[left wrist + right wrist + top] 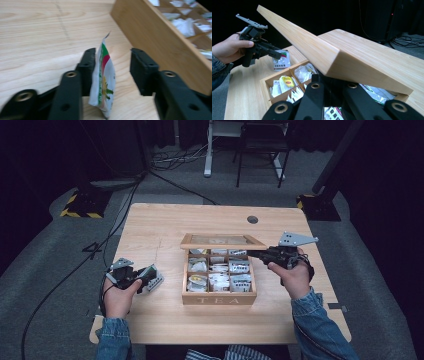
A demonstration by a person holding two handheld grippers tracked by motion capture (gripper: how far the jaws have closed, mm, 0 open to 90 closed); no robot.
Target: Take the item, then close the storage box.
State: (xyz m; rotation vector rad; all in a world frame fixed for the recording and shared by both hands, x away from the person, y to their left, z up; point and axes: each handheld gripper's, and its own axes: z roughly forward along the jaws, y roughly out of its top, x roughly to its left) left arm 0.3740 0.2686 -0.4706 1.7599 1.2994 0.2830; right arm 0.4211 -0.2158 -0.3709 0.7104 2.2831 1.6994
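A wooden tea box marked TEA stands mid-table, its compartments full of tea bags. Its lid is raised and tilted back, and my right gripper is shut on the lid's right front corner. In the right gripper view the lid slants up over the jaws of that gripper. My left gripper is low over the table left of the box. Its jaws stand apart around an upright tea bag packet that leans on one jaw, with a gap to the other. The high view has this packet beside the left gripper.
The box wall lies close to the left gripper. The table has a round cable hole at the back right. Bare wood lies left, behind and in front of the box. Cables cross the floor at left.
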